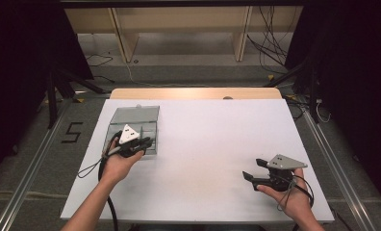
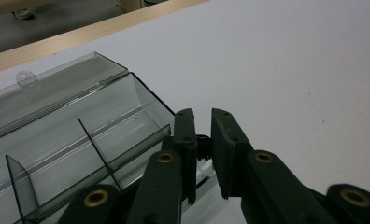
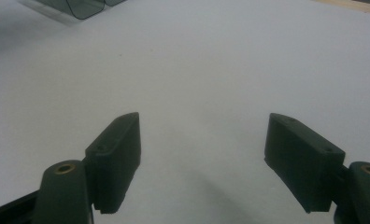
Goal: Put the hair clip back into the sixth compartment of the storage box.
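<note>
near right, right tongs (image 1: 250,179) spread wide, empty, hovering over bare white tabletop (image 1: 208,144), likely on standby. farther left, left tongs (image 2: 202,140) pinching the near wall of a clear plastic organizer box (image 1: 133,126), probably to steady or shift it. lid folded back toward the far side; divided compartments apparently empty.

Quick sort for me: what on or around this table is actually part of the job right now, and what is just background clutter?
In play:
- clear plastic compartment box, lid open, dividers inside
- left gripper, jaws nearly closed at the box's front wall
- right gripper, jaws wide open over the bare white table

Just lying about:
- wooden shelving behind the table
- loose cables on the floor
- black "5" marked on the floor
</note>
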### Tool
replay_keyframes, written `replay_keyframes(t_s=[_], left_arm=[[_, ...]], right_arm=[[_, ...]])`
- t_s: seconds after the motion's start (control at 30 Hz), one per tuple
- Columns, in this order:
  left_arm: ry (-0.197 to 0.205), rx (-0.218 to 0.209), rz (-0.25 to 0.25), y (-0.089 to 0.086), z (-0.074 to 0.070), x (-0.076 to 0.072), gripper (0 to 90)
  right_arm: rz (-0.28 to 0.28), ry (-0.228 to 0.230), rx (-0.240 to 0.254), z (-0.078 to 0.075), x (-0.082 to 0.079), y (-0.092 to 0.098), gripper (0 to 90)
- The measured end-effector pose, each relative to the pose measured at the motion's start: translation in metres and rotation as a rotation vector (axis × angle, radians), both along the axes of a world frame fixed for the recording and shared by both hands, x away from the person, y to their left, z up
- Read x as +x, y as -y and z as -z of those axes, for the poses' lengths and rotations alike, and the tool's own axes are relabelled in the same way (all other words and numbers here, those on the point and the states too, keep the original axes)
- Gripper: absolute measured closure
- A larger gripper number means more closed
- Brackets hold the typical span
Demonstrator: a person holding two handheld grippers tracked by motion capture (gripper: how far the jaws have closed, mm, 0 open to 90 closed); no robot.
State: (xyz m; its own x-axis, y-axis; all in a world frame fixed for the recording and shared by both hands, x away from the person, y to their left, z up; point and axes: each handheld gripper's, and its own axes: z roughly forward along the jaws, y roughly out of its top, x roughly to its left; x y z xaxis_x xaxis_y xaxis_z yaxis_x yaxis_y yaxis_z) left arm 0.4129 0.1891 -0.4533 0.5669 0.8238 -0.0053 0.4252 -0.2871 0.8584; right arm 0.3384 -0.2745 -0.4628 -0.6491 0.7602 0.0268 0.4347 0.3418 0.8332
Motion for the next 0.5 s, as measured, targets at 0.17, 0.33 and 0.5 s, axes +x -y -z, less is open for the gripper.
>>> replay_keyframes(t_s=[0.17, 0.33, 0.5], left_arm=[[0.000, 0.013, -0.012, 0.0004, 0.0014, 0.0014, 79.9], [-0.006, 0.023, -0.028, 0.0019, 0.0034, 0.0032, 79.9], [-0.011, 0.028, -0.045, 0.0033, 0.0053, 0.0057, 79.9]], right_arm=[[-0.001, -0.003, 0.000, 0.0005, 0.0001, -0.0003, 27.8], [0.000, -0.004, 0.000, 0.0007, 0.0002, -0.0002, 27.8], [0.001, -0.007, -0.002, 0.0008, 0.0001, -0.0002, 27.8]])
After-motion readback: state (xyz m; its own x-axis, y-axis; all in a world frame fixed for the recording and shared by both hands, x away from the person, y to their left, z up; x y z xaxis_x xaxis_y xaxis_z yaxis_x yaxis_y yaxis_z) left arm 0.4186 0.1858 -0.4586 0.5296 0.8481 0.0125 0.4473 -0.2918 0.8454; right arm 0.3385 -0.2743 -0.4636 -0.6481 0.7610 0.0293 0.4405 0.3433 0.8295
